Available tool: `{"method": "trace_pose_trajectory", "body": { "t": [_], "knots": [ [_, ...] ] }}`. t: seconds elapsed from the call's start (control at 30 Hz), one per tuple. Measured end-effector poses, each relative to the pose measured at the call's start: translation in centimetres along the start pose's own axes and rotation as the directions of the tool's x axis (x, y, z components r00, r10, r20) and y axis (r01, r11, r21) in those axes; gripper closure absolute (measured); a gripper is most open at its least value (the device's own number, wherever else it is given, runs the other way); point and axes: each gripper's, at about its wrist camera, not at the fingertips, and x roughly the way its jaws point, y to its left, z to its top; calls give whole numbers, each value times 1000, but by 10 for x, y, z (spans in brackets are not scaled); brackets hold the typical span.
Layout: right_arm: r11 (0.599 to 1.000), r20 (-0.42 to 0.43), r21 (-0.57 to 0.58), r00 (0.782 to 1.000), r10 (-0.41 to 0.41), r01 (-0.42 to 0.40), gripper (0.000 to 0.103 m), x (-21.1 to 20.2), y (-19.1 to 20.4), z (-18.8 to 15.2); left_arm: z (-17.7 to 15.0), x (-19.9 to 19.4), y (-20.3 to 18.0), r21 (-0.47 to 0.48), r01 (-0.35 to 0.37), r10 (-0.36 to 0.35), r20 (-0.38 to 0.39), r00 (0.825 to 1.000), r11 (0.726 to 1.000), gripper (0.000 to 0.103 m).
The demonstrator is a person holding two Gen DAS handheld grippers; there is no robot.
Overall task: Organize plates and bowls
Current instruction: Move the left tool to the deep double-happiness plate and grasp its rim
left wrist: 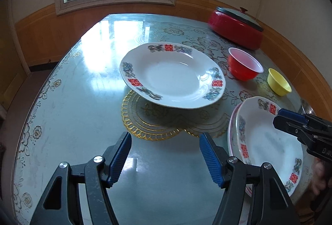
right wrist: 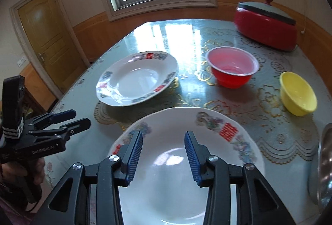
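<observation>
Both tongs are open and hold nothing. Under the right tongs [right wrist: 164, 154] one plate [right wrist: 186, 162] lies stacked, apparently on a pink-rimmed one. Ahead of the left tongs [left wrist: 166, 156], a second plate [left wrist: 172, 75], red bowl [left wrist: 244, 64] and yellow bowl [left wrist: 279, 81] remain unstacked on the bench [left wrist: 83, 100].

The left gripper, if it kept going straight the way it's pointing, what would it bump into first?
Probably the bare table top just ahead of the open left gripper, near the gold doily. Depth is hard to judge.
</observation>
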Motion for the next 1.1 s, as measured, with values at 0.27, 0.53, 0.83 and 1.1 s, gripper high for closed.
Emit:
{"method": "trace_pose_trajectory", "body": {
  "t": [0.27, 0.53, 0.83, 1.1],
  "knots": [
    [984, -28, 137, 992, 123, -118, 59, 40, -1, 46, 20, 2, 24, -20, -15, 16, 43, 999, 1000, 18],
    [976, -64, 204, 994, 94, -79, 55, 77, -11, 76, 37, 24, 41, -50, 8, -8, -2, 1000, 999, 19],
    [952, -103, 306, 994, 25, 8, 55, 110, -36, 91, 64, 51, 81, -148, 87, -88, -3, 996, 985, 20],
    [929, -130, 368, 988, 80, -27, 55, 136, -42, 96, 98, 86, 91, -105, 88, -89, -1, 996, 991, 42]
  ]
}}
